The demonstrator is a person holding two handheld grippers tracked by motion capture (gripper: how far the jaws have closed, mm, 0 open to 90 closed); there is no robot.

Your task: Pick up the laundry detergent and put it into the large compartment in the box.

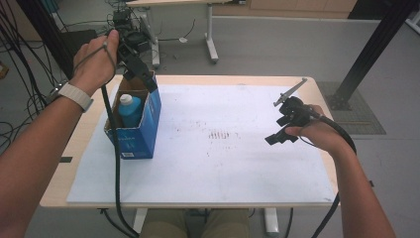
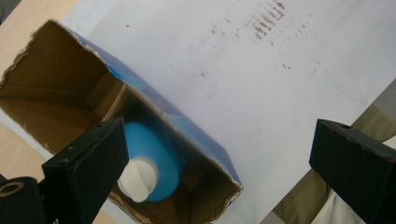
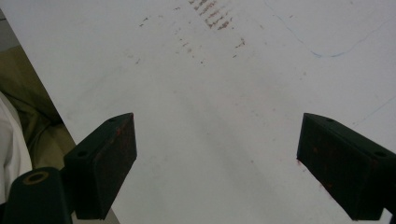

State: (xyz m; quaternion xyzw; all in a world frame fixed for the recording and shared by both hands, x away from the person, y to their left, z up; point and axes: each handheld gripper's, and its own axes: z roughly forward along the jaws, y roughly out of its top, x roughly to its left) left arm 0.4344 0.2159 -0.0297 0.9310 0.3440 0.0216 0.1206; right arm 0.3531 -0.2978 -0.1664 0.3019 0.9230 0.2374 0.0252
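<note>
The person is holding the left tool (image 1: 141, 74) over the open top of the blue carton (image 1: 148, 126), its jaws spread wide and grasping nothing. The likely step is reaching in for the blue bottle (image 2: 156, 161). To do it well, I'd say the tool should be coming straight down so one jaw is clearing the torn cardboard rim, closing on the neck below the white cap (image 2: 135, 179). The carton is standing near the left edge of the worktop (image 1: 247, 163), holding just that one bottle, upright. The right tool (image 1: 282, 134) is hovering released over the white mat (image 3: 224, 93), well apart.
</note>
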